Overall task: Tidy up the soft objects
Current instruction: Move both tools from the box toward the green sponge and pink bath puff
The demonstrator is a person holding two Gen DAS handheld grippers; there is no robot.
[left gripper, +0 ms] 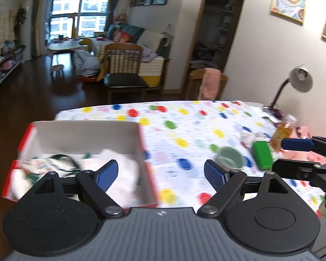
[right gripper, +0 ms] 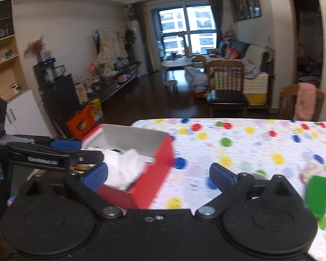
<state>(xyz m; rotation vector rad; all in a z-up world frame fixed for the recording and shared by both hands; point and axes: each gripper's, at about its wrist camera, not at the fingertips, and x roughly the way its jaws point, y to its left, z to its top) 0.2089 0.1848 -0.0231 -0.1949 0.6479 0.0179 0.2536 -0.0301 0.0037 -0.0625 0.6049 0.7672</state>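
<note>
Left wrist: both grippers (left gripper: 160, 174) (right gripper: 158, 177) released, red box (left gripper: 148, 169) at table's (left gripper: 206, 117) left edge.

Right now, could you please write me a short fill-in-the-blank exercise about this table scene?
1. The white cloth lies inside the ___ box.
2. The left gripper stands ___, holding nothing.
3. The block beside the pale cup is ___.
4. The tablecloth is patterned with coloured ___.

Missing words: red; open; green; dots

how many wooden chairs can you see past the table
2. One dark-seated chair stands on the floor beyond the table's far edge; another, draped with pink cloth, is right of it. Others may be hidden.
</note>
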